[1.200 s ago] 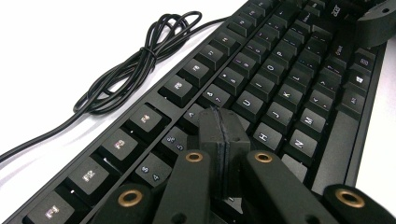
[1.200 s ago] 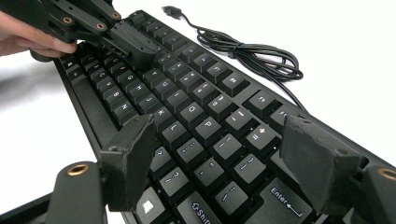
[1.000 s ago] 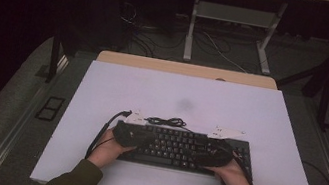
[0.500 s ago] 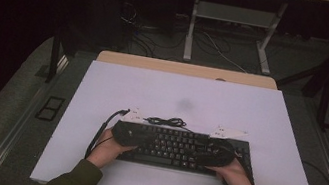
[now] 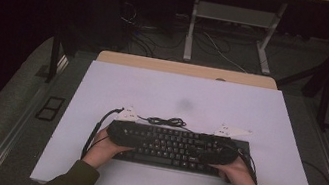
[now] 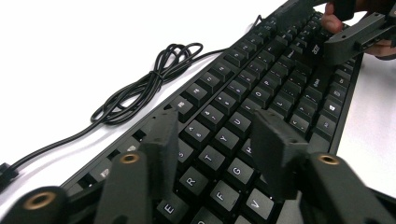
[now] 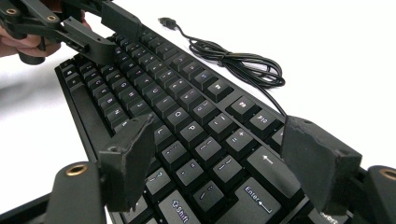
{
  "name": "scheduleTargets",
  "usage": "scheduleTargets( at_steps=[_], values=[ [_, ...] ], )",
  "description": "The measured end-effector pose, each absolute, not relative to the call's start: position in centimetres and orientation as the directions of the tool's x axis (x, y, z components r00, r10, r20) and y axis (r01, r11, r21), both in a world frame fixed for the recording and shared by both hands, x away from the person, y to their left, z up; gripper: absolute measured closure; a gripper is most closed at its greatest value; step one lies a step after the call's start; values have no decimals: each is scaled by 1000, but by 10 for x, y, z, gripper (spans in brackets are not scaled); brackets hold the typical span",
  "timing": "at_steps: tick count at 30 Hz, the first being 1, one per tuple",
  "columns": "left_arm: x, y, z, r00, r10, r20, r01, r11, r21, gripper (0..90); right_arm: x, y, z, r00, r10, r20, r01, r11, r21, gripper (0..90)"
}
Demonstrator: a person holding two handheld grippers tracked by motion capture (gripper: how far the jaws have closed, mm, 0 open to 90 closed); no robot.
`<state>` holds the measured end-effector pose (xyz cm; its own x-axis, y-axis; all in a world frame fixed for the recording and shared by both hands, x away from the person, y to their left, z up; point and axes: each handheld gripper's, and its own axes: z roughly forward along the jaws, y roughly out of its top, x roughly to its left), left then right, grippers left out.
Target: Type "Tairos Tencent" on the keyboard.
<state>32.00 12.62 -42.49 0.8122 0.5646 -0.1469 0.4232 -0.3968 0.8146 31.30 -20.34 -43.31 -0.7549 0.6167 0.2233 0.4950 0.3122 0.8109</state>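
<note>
A black keyboard lies flat near the front of the white table. Its coiled cable rests just behind it. My left gripper is over the keyboard's left end. Its jaws have just been opening and now stand apart above the letter keys, with nothing pressed between them. My right gripper is over the right end, its jaws wide apart above the Enter and Shift keys. Across the keyboard, the right gripper hovers at the far end. Past the keyboard, the left gripper is at top left.
The coiled cable lies on bare white table beside the keyboard, its plug loose. A wooden desk edge borders the table's far side. Metal frame legs and loose wires stand on the dark floor beyond.
</note>
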Motion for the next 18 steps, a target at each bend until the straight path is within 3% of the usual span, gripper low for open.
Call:
scheduleTargets(
  at_steps=[6, 18],
  values=[
    [315, 130, -423, 810, 568, -143, 417, -387, 822, 378, 313, -206, -433, -757, 616, 217, 489, 314, 814, 241],
    [308, 144, -421, 800, 583, -143, 412, -360, 837, 250, 312, -215, -434, -752, 628, 201, 479, 312, 820, 195]
  ],
)
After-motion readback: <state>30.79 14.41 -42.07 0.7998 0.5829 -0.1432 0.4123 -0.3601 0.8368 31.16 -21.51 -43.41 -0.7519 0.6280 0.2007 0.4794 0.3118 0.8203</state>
